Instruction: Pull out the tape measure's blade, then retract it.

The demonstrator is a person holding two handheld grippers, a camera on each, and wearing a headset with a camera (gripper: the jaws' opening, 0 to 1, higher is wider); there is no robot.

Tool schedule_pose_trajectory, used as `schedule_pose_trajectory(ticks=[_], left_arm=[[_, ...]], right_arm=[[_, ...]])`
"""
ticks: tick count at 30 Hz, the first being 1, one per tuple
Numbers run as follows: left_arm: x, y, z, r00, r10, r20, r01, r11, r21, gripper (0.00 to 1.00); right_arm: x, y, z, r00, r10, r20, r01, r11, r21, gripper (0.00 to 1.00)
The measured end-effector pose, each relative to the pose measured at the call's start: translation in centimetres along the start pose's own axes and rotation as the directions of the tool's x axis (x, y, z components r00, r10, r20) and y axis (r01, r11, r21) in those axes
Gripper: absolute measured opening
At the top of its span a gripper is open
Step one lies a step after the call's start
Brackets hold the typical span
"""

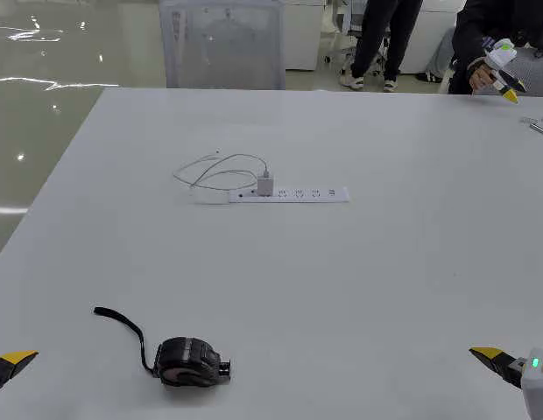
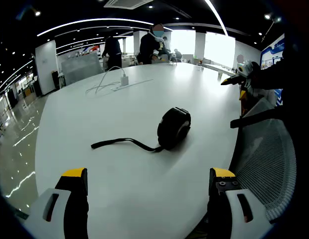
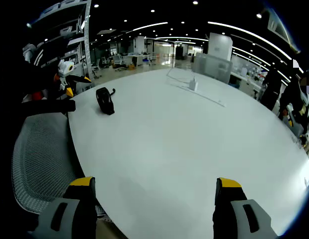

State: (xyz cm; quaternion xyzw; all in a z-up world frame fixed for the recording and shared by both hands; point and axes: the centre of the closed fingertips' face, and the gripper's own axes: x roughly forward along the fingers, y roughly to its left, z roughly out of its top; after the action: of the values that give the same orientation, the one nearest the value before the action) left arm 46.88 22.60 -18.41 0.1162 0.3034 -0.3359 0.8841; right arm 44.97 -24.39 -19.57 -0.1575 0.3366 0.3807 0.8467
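Note:
A black tape measure [image 1: 192, 361] lies on the white table [image 1: 359, 280] near its front edge, its black wrist strap [image 1: 123, 325] trailing to the left; the blade is inside the case. In the left gripper view the tape measure [image 2: 174, 128] sits ahead of my left gripper [image 2: 148, 181], whose yellow-tipped jaws stand wide apart and empty. My left gripper [image 1: 7, 367] is at the lower left corner of the head view. My right gripper [image 3: 153, 190] is open and empty; it sits far right at the table's front [image 1: 510, 366]. The tape measure [image 3: 105, 100] is far off in the right gripper view.
A white power strip [image 1: 293, 194] with a plugged charger and looped white cable [image 1: 217, 171] lies mid-table. A grey chair back [image 1: 223, 44] stands behind the far edge. A person's hand with another gripper [image 1: 499, 72] is at the far right corner beside small metal parts [image 1: 536, 125].

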Motion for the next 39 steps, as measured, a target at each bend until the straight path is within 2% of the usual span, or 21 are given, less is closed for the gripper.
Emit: schedule_pose_trajectory(ticks=[3,9,20,23,27,30,31,32,33,35,37,38,39], left_arm=[[0.3,-0.1,0.4,1.0000,-0.006,0.004,0.006,1.000,0.013,0.99],[0.5,-0.4,0.2,0.9997,-0.021,-0.012,0.022,1.000,0.022,0.99],[0.6,-0.8,0.5,0.9992,-0.040,-0.011,0.040,0.998,0.040,0.99],[1.0,-1.0,0.5,0.9981,-0.057,-0.026,0.058,0.997,0.054,0.99],[1.6,-1.7,0.8,0.9933,-0.104,-0.050,0.108,0.990,0.088,0.99],[2.3,-2.0,1.3,0.9863,-0.142,-0.084,0.153,0.979,0.136,0.98],[2.6,-2.2,1.6,0.9816,-0.160,-0.104,0.175,0.972,0.154,0.96],[2.8,-2.2,2.0,0.9805,-0.165,-0.108,0.181,0.969,0.170,0.94],[3.1,-2.3,2.4,0.9760,-0.181,-0.121,0.203,0.956,0.213,0.93],[3.5,-2.6,3.1,0.9693,-0.207,-0.132,0.234,0.943,0.236,0.94],[4.1,-3.0,3.9,0.9604,-0.238,-0.144,0.270,0.926,0.265,0.97],[4.5,-3.2,4.2,0.9531,-0.253,-0.166,0.292,0.914,0.281,0.97],[4.7,-3.3,4.3,0.9497,-0.259,-0.177,0.301,0.908,0.291,0.97]], right_arm=[[0.2,0.2,-0.2,1.0000,0.008,0.002,-0.008,1.000,-0.007,0.99],[0.3,0.2,-0.3,0.9999,0.016,-0.006,-0.016,1.000,-0.005,0.99],[0.4,0.3,0.0,0.9998,0.021,-0.002,-0.021,1.000,-0.005,0.99],[0.8,0.7,0.3,0.9992,0.039,-0.013,-0.039,0.999,-0.005,0.99],[1.4,1.3,1.1,0.9974,0.069,-0.019,-0.069,0.997,-0.028,0.99],[2.1,1.7,1.9,0.9952,0.094,-0.027,-0.096,0.994,-0.056,0.99],[2.5,1.8,2.4,0.9941,0.105,-0.027,-0.107,0.992,-0.068,0.99],[2.7,1.8,2.6,0.9934,0.112,-0.026,-0.113,0.991,-0.075,0.99],[3.0,2.0,3.2,0.9924,0.120,-0.027,-0.122,0.989,-0.089,0.99],[3.5,2.3,4.0,0.9900,0.139,-0.024,-0.141,0.984,-0.107,0.99],[4.0,2.6,4.9,0.9876,0.156,-0.019,-0.157,0.980,-0.124,0.99],[4.4,2.7,5.4,0.9863,0.164,-0.019,-0.165,0.977,-0.137,0.99],[4.6,2.8,5.7,0.9853,0.170,-0.020,-0.171,0.975,-0.141,0.99]])
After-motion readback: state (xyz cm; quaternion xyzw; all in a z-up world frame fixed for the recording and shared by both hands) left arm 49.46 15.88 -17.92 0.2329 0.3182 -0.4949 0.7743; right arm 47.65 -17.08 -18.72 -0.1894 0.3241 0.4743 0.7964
